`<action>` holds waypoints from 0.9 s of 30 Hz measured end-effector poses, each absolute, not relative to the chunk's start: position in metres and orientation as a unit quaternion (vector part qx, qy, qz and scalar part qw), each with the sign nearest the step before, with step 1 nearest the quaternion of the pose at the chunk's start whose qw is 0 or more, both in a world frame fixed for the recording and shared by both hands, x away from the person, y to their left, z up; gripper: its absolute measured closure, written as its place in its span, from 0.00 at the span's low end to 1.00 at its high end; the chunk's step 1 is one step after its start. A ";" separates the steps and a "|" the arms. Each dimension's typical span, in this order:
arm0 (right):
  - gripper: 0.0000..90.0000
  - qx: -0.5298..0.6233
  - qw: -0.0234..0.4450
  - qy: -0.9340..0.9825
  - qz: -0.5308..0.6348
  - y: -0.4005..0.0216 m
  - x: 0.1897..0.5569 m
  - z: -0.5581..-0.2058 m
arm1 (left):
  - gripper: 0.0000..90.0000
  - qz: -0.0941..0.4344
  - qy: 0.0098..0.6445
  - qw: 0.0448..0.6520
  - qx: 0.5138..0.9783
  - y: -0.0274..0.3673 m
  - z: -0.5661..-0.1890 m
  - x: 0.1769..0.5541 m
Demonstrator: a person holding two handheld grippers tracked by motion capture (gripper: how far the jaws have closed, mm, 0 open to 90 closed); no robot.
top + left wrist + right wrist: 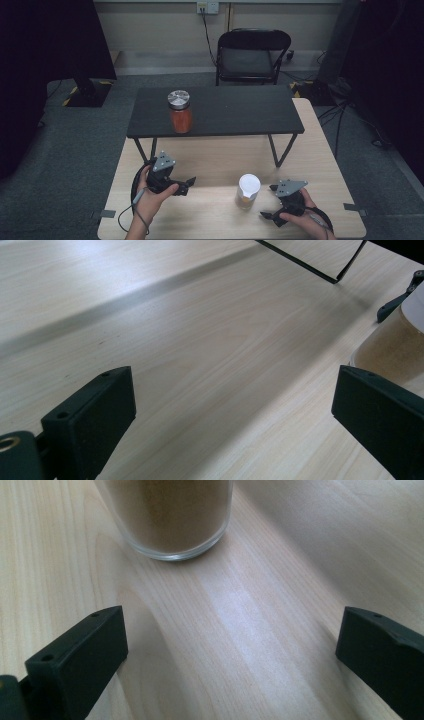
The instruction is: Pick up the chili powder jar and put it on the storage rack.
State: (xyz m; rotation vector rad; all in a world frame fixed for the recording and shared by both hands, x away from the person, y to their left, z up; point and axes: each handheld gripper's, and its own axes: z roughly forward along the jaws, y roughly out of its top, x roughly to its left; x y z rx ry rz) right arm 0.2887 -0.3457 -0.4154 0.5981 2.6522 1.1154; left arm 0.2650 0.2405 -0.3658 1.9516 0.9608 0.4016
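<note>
On the tabletop [215, 165], a white-lidded jar [248, 190] stands between the left gripper [186, 186] and right gripper [269, 202], both jaws wide apart, empty. At 11 o'clock, an orange jar [179, 111] tops the black shelf [235, 111].

table [210, 165] lt wood grain | shelf [240, 112] blk | jar [180, 117] orange, silver lid | white-lid jar [247, 192] brown

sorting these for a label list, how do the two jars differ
The silver-lidded jar stands on the raised black shelf; the white-lidded jar stands lower, on the wooden table between the two claws. The first holds orange-red contents, the second brownish ones. Both are upright, closed, clear jars.
</note>
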 end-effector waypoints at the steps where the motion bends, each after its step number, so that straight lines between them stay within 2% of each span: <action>1: 0.00 0.202 0.101 0.898 0.378 -0.346 0.289 -0.415 | 0.04 0.161 0.389 0.448 0.789 0.241 -0.367 0.265; 27: 0.00 0.202 0.101 0.898 0.378 -0.346 0.289 -0.415 | 0.04 0.147 0.403 0.426 0.796 0.237 -0.393 0.266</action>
